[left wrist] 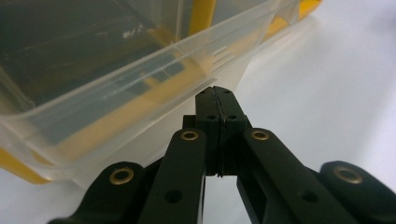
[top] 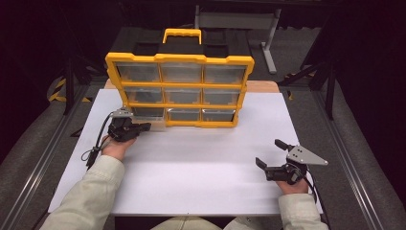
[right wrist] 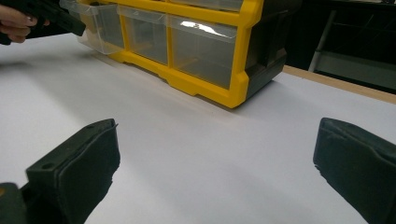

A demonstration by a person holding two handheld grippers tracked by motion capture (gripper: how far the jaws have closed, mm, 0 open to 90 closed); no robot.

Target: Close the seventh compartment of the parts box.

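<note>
A: Where's the left hand-held gripper?

B: At the organizer's bottom-left clear drawer, which juts out from the yellow frame. Its jaws are pressed together on the drawer's front lip.

A: And the organizer?

B: Upright at the back of the white counter.

A: The right hand-held gripper?

B: Low on the counter, well apart from the organizer, jaws spread with nothing between them.
</note>
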